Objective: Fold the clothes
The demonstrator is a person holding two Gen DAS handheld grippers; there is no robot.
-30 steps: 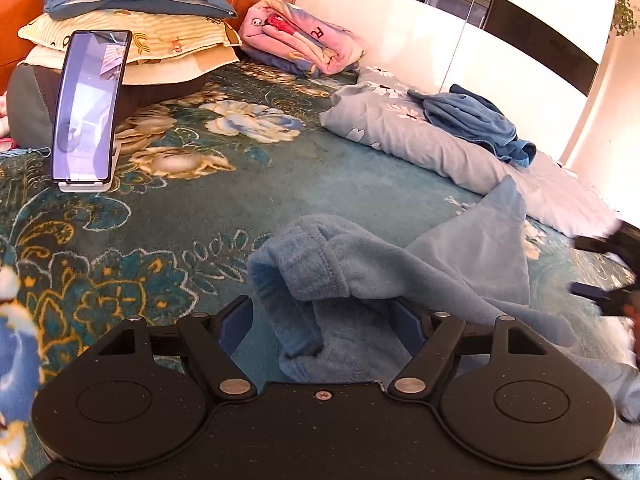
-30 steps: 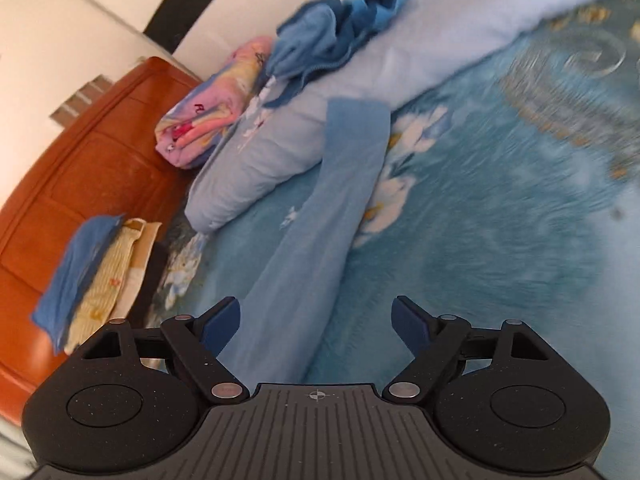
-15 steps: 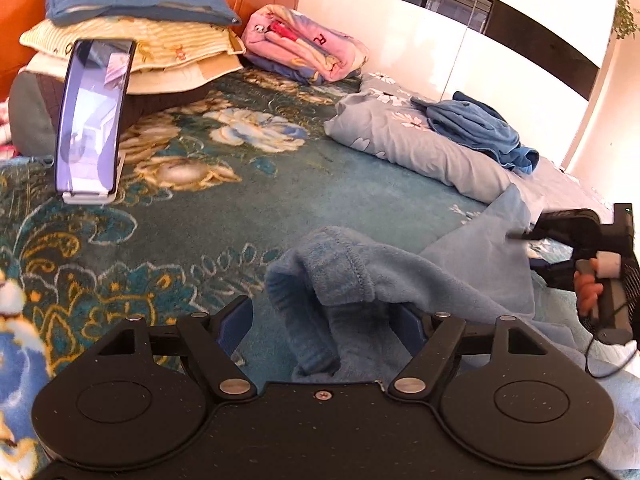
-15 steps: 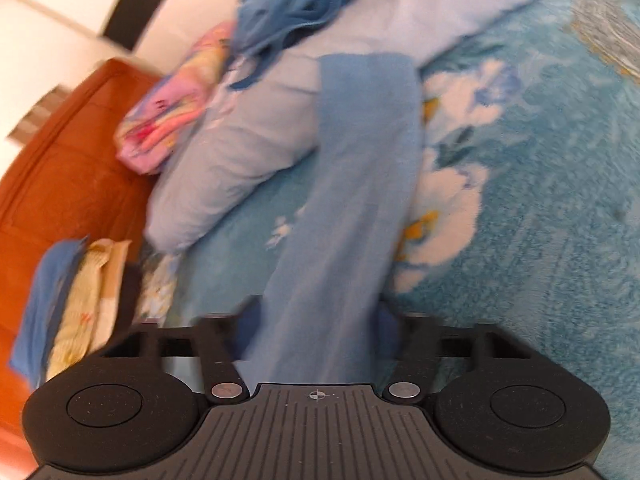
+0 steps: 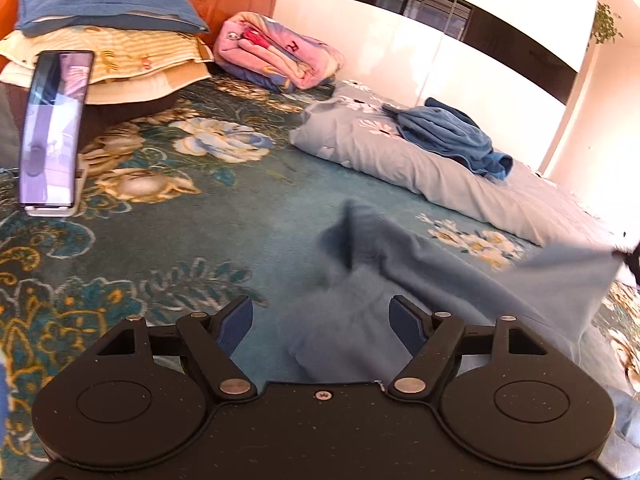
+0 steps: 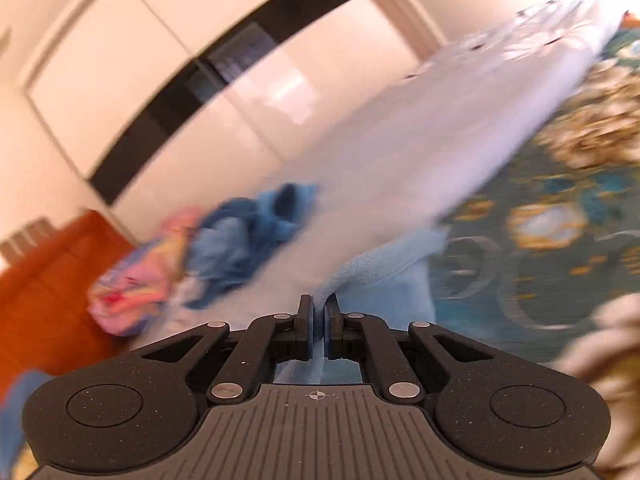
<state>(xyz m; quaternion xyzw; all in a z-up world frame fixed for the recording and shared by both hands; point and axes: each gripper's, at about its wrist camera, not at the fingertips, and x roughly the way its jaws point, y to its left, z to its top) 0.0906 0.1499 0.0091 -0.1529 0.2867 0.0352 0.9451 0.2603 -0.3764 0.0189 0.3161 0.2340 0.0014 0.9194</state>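
Garment (image 6: 384, 276) pinched between right gripper (image 6: 318, 312) jaws, lifted off bedspread (image 6: 560, 240).

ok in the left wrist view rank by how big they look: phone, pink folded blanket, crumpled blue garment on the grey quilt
1. Pink folded blanket
2. Crumpled blue garment, nearly alike in size, so that order is unsure
3. Phone, smallest though nearest the camera

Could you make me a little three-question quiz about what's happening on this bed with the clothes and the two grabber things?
1. True or false: the right hand-held gripper is shut on the light blue garment.
2. What lies on the grey floral quilt? A) a phone B) a crumpled blue garment C) a pillow
3. Fill in: the left hand-held gripper is ____, its pads not pressing the cloth.

Key: 1 true; 2 B; 3 open.
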